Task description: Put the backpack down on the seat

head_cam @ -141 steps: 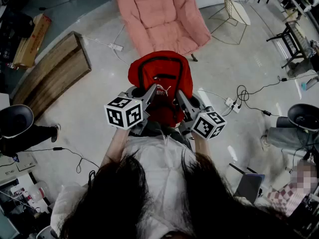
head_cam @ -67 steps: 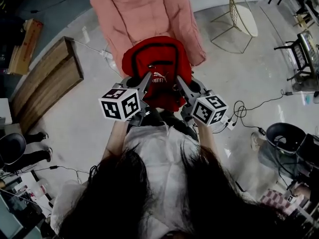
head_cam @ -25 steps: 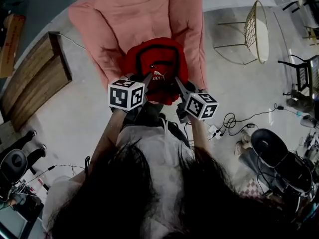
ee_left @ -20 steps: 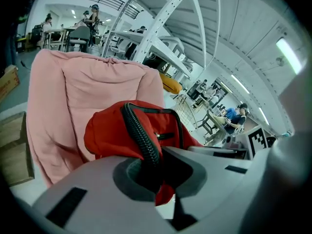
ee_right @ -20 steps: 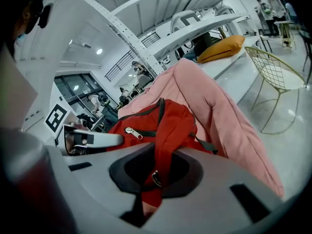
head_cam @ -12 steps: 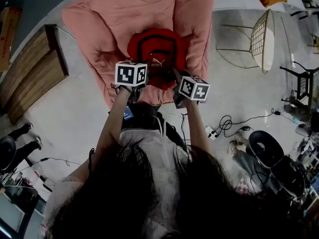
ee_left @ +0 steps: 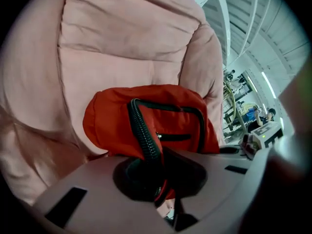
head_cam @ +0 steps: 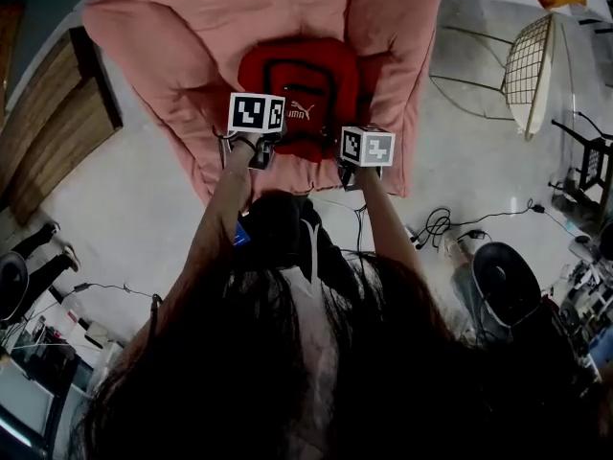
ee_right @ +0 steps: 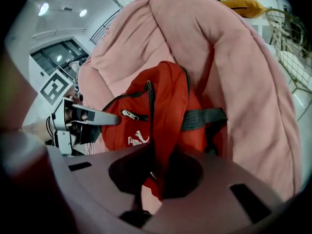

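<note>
One red backpack [head_cam: 300,82] rests on the cushion of the pink padded seat [head_cam: 182,36], near edge pinched both sides: left gripper [ee_left: 158,182] clamped tight on its black ribbed seam, right gripper [ee_right: 153,179] clamped on a red fabric fold; wooden panel [head_cam: 53,127] at left, wire chair [head_cam: 533,60] at right.

Showing backpack [head_cam: 305,70]: red fabric, black zip trim, small white logo, grey side strap. Lying front-up in the middle of seat [head_cam: 182,27], resting against the cushion, arched zip end pointing toward the backrest. Showing seat: pink, thickly padded, quilted, sides curving up around the backpack.
</note>
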`<state>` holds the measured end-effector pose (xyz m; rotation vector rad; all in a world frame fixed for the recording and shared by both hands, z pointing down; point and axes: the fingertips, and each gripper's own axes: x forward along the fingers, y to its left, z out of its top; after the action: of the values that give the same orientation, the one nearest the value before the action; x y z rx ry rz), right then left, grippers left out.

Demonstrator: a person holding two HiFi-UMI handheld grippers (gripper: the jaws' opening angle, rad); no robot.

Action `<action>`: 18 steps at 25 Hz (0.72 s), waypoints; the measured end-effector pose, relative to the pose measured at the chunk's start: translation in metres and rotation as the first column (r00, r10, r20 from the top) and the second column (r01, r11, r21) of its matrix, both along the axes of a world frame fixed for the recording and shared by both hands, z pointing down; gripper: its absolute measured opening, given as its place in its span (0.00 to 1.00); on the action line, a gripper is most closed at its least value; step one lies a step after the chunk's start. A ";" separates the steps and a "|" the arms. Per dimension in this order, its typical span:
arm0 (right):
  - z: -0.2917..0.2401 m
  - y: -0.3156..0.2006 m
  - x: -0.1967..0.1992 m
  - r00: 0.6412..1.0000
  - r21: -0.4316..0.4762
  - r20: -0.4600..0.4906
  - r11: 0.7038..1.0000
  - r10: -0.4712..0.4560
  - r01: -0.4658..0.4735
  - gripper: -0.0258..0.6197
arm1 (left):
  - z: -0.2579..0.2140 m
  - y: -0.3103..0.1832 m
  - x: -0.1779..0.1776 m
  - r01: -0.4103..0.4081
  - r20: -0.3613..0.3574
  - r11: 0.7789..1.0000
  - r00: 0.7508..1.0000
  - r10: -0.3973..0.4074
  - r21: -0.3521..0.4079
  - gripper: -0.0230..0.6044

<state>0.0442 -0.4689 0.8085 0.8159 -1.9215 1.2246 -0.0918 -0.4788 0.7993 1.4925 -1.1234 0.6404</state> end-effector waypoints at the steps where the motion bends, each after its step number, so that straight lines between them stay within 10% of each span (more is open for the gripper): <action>1: 0.008 0.003 0.001 1.000 -0.003 -0.018 1.000 -0.018 0.018 0.11 | 0.009 0.001 -0.002 -0.004 0.006 1.000 1.000 0.004 -0.005 0.11; 12: 0.030 0.010 -0.007 1.000 0.014 -0.004 1.000 -0.015 0.015 0.12 | 0.049 0.001 -0.018 0.084 -0.092 0.990 0.993 -0.074 0.116 0.12; 15: 0.015 0.019 -0.009 0.999 0.009 0.033 1.000 -0.024 0.023 0.38 | 0.044 0.012 -0.016 0.060 -0.119 0.988 0.992 -0.044 0.139 0.28; 18: 0.003 0.025 0.000 0.999 0.047 0.017 0.998 -0.040 0.039 0.41 | 0.041 0.030 -0.031 0.021 -0.043 0.991 0.999 -0.016 0.128 0.32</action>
<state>0.0439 -0.4434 0.8118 0.7901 -1.9778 1.1712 -0.1226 -0.4488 0.8398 1.5960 -1.1635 0.5296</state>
